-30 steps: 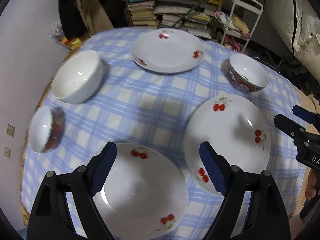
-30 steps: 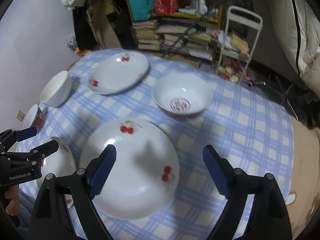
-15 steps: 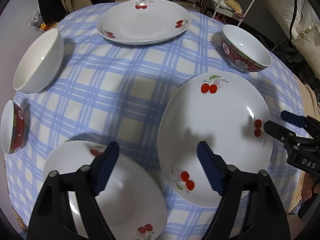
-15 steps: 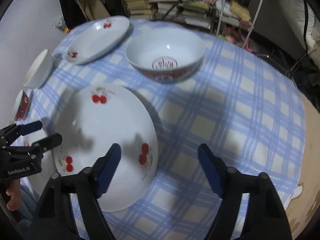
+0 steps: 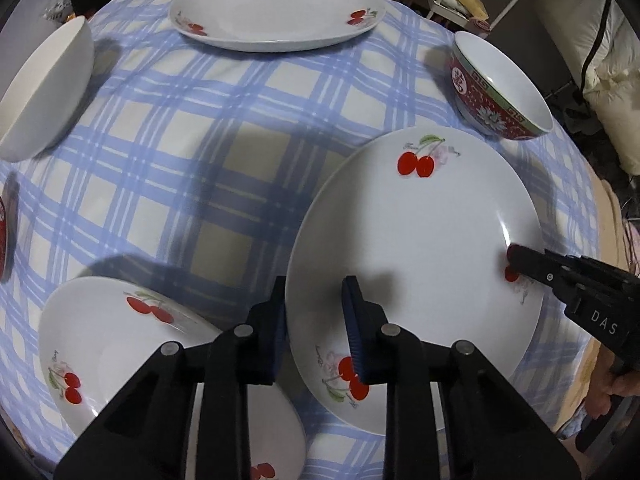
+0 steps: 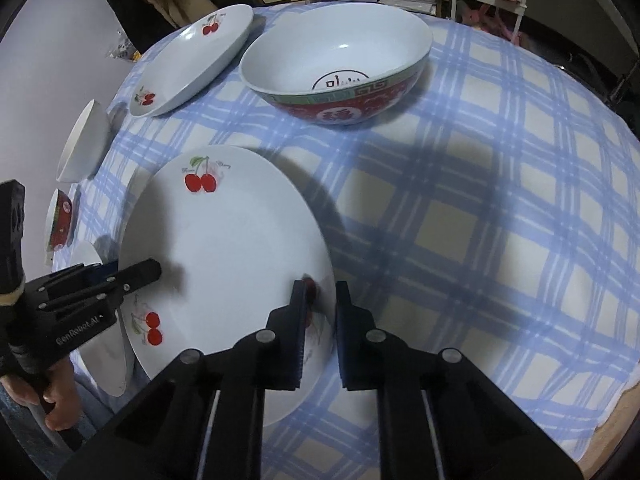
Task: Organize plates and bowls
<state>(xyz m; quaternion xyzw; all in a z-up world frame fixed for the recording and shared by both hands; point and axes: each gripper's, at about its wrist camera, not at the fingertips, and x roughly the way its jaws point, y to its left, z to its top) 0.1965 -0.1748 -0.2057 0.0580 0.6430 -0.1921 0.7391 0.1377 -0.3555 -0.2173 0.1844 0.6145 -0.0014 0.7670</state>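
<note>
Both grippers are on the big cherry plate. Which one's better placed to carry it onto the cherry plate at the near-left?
Left, probably. The left gripper straddles the big cherry plate's rim right beside the near-left plate; the right gripper closes on the far rim.

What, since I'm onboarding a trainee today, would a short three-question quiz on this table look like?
1. Count: how many cherry plates, like this near plate, lie on the checked cloth?
2. True or false: the large red bowl stands upside down.
3. Pick one: the plain white bowl sits
A. on a plate
B. directly on the cloth
C. inside the red bowl

Key:
1. Three: the near plate, the left plate and the far plate.
2. False; it stands upright, with its inside showing.
3. B
</note>
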